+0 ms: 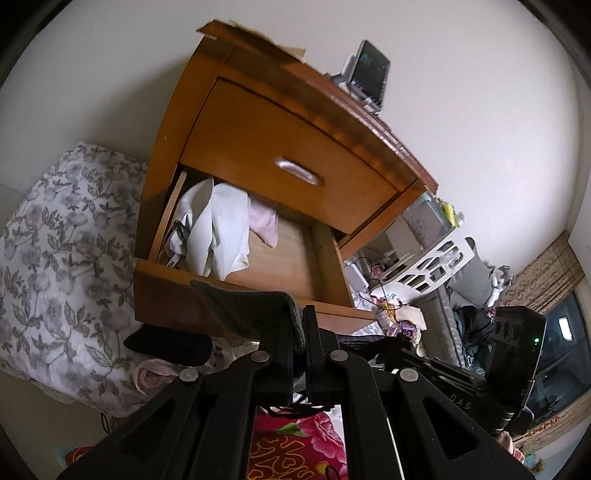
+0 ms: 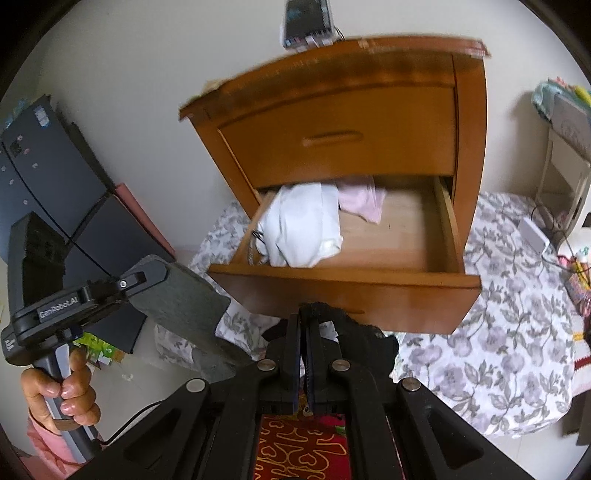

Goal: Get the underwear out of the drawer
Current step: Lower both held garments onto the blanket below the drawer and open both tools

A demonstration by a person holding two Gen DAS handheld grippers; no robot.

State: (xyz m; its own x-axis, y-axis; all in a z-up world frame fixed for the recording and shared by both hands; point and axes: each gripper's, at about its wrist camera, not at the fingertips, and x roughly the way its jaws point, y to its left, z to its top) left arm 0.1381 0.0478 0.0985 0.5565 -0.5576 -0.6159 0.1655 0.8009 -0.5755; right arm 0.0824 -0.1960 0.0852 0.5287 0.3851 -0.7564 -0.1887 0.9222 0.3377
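Grey underwear (image 1: 240, 308) stretches between our two clamped grippers: left gripper (image 1: 300, 325) pinches one end, right gripper (image 2: 303, 325) the black edge. It hangs outside the open wooden drawer (image 2: 343, 280), where white and pink clothes (image 2: 306, 225) remain.

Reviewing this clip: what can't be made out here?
- Left wrist view: back of the open drawer, hidden under the upper drawer.
- Right wrist view: most of the black fabric behind the right gripper.
- Both views: the grey garment in the left gripper, type unclear.
- Right wrist view: device on top, blurred, cropped.
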